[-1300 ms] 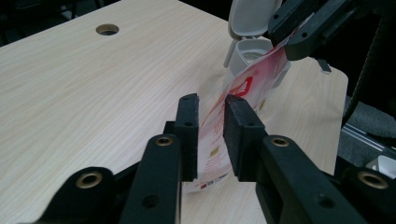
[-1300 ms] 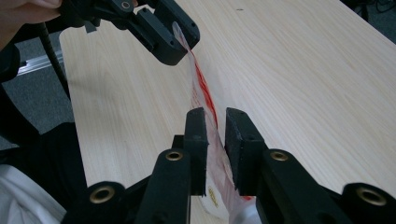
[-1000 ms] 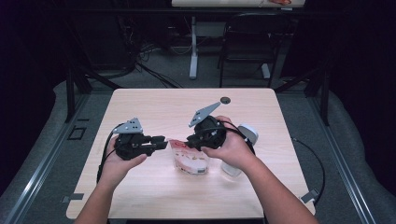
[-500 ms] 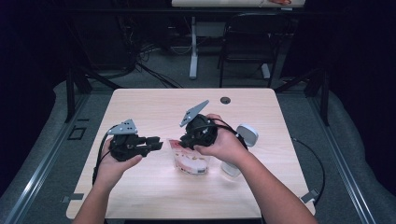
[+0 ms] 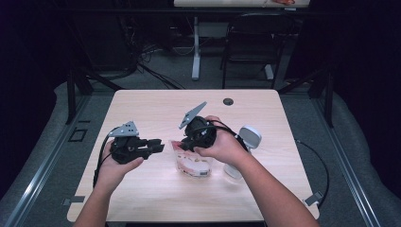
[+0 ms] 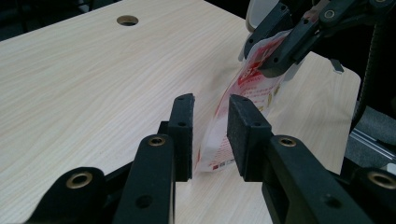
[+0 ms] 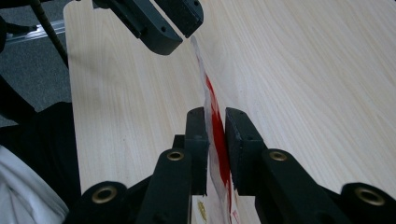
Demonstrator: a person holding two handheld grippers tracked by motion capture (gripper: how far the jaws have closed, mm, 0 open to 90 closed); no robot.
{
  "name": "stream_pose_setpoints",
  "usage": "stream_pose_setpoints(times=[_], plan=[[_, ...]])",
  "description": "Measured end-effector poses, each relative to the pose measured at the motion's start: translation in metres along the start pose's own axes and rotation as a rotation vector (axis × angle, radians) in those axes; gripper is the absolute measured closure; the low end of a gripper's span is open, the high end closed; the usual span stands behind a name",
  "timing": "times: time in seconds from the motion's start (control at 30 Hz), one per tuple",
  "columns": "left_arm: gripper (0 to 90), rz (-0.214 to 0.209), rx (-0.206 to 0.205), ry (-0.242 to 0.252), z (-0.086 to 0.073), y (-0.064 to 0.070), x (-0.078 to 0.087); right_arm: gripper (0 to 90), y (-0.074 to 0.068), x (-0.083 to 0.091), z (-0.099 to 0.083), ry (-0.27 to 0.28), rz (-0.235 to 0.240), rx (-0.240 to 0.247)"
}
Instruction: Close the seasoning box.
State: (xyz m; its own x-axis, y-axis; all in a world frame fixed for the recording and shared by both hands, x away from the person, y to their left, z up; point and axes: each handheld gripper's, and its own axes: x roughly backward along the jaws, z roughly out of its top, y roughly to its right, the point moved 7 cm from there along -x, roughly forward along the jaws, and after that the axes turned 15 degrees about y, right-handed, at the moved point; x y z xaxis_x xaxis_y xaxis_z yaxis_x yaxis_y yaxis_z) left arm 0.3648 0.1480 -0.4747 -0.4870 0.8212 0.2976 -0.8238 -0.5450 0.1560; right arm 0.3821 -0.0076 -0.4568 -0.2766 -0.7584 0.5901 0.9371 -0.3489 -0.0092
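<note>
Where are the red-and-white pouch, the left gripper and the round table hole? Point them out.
red-and-white pouch [image 6: 254,88], left gripper view, printed front face.
left gripper [image 6: 210,133], left gripper view, gap midway between its fingertips.
round table hole [image 5: 228,101], high view, its dark centre.

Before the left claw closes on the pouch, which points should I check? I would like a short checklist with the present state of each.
1. Right claw grips the pouch at its top edge: ok, jaws shut on it.
2. Left claw is open: ok, there is a gap between its jaws.
3. Pouch edge sits between the left jaws: cannot tell; it seems just beyond the tips.
4. Pouch bottom rests on the table: ok.
5. White bottle is away from the left claw: ok, it stands beyond the right hand.
</note>
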Motion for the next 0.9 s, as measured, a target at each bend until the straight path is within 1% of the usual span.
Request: stream_pose_setpoints(times=[0.07, 0.3, 0.5, 0.57, 0.63, 0.73, 0.9], plan=[[71.5, -0.002, 0.0, -0.002, -0.0003, 0.0, -0.0004, 80.2, 0.0003, -0.001, -0.0002, 0.001, -0.002, -0.007], [71.0, -0.001, -0.001, -0.003, -0.0005, 0.0, -0.0006, 81.8, 0.0006, -0.0025, -0.001, -0.019, -0.006, -0.002], [70.5, -0.001, 0.0, -0.001, -0.0002, -0.0004, -0.0002, 84.8, 0.0009, -0.003, -0.0008, -0.038, -0.011, 0.022], [70.5, 0.0, 0.0, 0.001, -0.0001, -0.0006, 0.0002, 85.7, 0.0008, -0.0032, -0.0006, -0.044, -0.015, 0.023], [70.4, 0.0, -0.001, -0.001, -0.0001, -0.0009, 0.0005, 86.0, 0.0011, -0.0032, -0.0002, -0.058, -0.015, 0.037], [70.4, 0.002, 0.0, 0.0, -0.0003, -0.0013, 0.0004, 86.1, 0.0005, -0.0038, 0.0002, -0.069, -0.021, 0.032], [70.3, -0.001, -0.002, -0.009, -0.0015, -0.0014, -0.0003, 88.2, 0.001, -0.0036, 0.0001, -0.08, -0.01, 0.027]])
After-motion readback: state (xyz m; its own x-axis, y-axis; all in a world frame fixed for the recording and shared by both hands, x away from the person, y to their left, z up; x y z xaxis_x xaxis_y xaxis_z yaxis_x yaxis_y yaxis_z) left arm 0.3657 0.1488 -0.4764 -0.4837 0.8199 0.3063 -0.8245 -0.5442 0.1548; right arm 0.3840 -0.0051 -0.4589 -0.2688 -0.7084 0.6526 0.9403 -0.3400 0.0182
